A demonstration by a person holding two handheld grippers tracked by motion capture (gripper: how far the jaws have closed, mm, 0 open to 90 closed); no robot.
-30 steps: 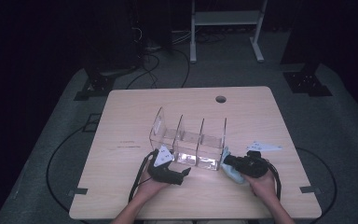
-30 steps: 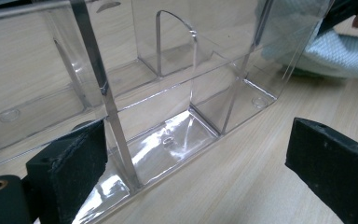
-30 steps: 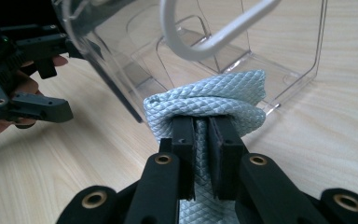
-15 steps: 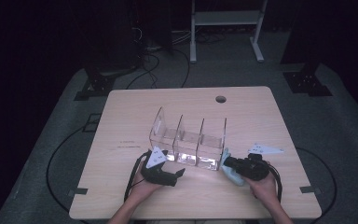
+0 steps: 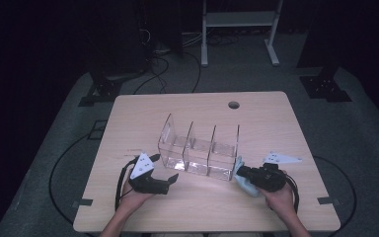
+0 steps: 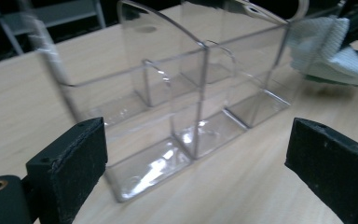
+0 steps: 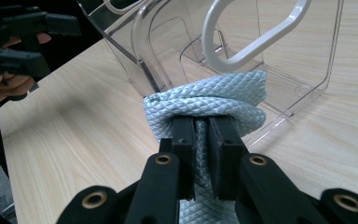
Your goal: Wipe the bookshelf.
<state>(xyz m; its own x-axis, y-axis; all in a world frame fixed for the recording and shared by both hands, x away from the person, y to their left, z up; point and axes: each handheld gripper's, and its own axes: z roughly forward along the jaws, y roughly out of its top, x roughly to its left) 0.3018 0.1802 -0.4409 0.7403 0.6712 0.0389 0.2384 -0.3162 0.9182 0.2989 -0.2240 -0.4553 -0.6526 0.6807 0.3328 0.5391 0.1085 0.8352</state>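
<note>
A clear plastic organizer (image 5: 200,150) with three compartments stands on the wooden table (image 5: 143,113). My left gripper (image 5: 165,168) lies just left of its near corner, jaws open wide and aimed at it. In the left gripper view the organizer (image 6: 177,93) stands beyond the open left gripper (image 6: 196,154), nothing between the pads. My right gripper (image 5: 239,173) is at the organizer's right end, shut on a folded light blue cloth (image 5: 246,186). In the right gripper view the cloth (image 7: 205,105) bunches around my right gripper (image 7: 204,135) and presses against the organizer's wall (image 7: 289,70).
A round cable hole (image 5: 234,104) sits near the table's far edge. Cables (image 5: 59,168) trail from both grippers over the near edge to the floor. A white frame (image 5: 237,29) stands on the dark floor behind the table.
My left gripper has drawn back to the left, away from the organizer's front, and lifted a little. The right gripper and its cloth have stayed put.
</note>
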